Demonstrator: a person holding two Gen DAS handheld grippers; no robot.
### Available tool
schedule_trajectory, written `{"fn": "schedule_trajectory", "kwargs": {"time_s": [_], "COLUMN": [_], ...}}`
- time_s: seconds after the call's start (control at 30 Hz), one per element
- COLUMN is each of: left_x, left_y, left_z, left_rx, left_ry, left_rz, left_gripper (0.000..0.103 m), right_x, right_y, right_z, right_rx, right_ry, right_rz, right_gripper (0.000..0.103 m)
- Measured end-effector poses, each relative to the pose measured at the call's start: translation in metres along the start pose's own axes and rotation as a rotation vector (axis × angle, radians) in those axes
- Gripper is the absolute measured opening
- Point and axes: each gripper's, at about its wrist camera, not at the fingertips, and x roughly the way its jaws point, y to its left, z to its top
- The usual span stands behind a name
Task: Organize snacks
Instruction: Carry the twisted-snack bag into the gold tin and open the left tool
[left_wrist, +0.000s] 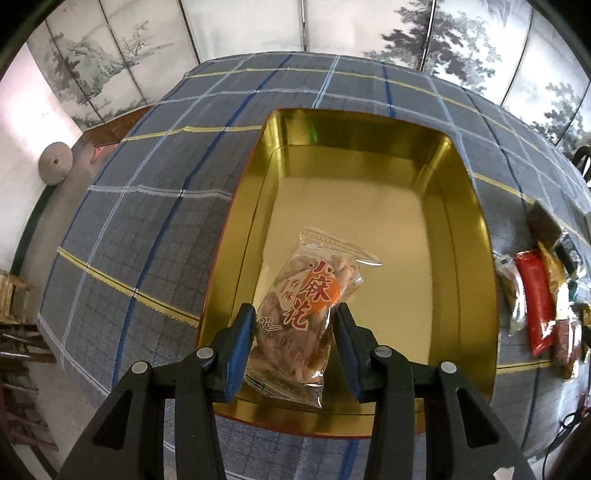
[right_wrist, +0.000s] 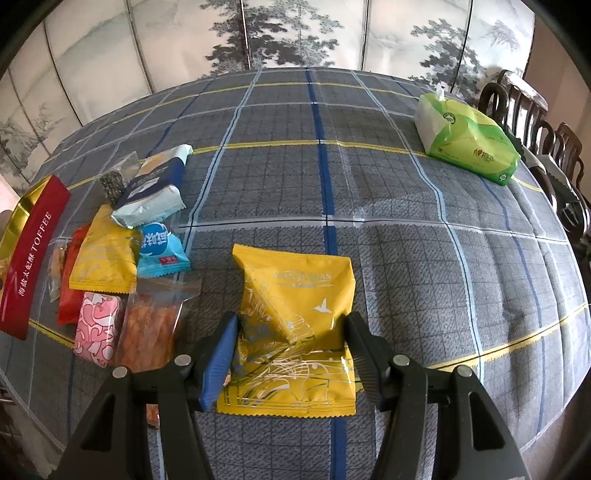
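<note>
- Left gripper (left_wrist: 294, 347): we log its fingers clamped on a clear twist-snack packet (left_wrist: 314, 306) with red characters, pads pressing both its sides.
- Clear twist-snack packet: we record it held over the near end of the gold tin (left_wrist: 369, 206), which stands open on the plaid tablecloth (left_wrist: 147, 221); whether it touches the tin floor we cannot tell.
- Right gripper (right_wrist: 291, 347): we note its fingers closed against the two sides of a yellow packet (right_wrist: 295, 314) printed with a white bird.
- Yellow packet: we place it low over the tablecloth, just right of the snack pile; contact with the cloth we cannot tell.
- Snack pile, right wrist view: we count a second yellow packet (right_wrist: 105, 258), a light blue packet (right_wrist: 162, 251), a pink patterned packet (right_wrist: 96, 328), a clear packet of orange strips (right_wrist: 151, 328), and a pale teal pack (right_wrist: 155, 192).
- Red tin wall lettered TOFFEE (right_wrist: 33, 254): at the pile's left.
- Green tissue pack (right_wrist: 465, 136): we list it well apart, at the far right.
</note>
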Motion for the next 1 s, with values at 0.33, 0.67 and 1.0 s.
{"fn": "schedule_trajectory", "kwargs": {"time_s": [0.33,0.67,1.0], "left_x": [0.011,0.019,0.018], "left_y": [-0.002,0.002,0.0], "left_z": [-0.003,-0.005,-0.005], "left_rx": [0.009,0.007,0.027], "left_ry": [0.032,0.055,0.048], "left_rz": [0.026,0.041,0.061], "left_gripper": [0.04,0.042,0.045], "right_x": [0.0,0.0,0.001], "right_y": [0.003,0.003,0.007], "right_z": [0.0,0.001,0.001], "right_rx": [0.004,0.006,0.002], "right_ry": [0.007,0.011,0.012], "right_rz": [-0.023,-0.031,-0.031], "right_gripper": [0.06,0.06,0.059]}}
